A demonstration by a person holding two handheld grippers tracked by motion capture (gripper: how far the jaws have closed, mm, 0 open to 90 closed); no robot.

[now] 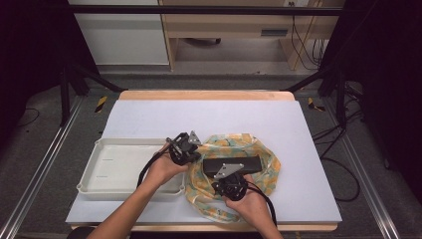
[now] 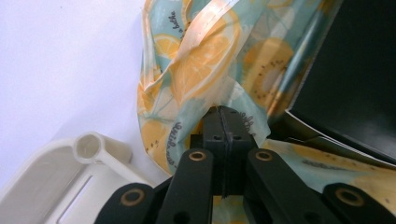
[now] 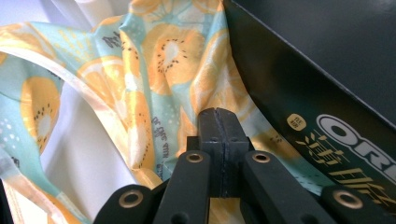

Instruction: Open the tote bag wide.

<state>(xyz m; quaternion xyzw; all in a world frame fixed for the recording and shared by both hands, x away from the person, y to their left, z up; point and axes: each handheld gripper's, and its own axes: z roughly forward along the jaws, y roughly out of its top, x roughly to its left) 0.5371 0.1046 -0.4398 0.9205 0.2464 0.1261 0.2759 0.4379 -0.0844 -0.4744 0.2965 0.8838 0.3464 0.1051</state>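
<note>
Bag (image 1: 259,149) seemingly pinched in both hand-held grippers.

white mat (image 1: 209,117) bare from 10 to 2 o'clock, wide free room for pass there. at 8 o'clock white tray (image 1: 107,172) blocks low path, its raised rim just beside fruit-print bag (image 1: 249,147). at centre, bag lies crumpled around black box (image 1: 233,163), obstacle. at 3 o'clock strip of mat right of bag free. left gripper (image 1: 185,148) and right gripper (image 1: 230,186) crowd bag from 9 and 6 o'clock, little room between.
</note>
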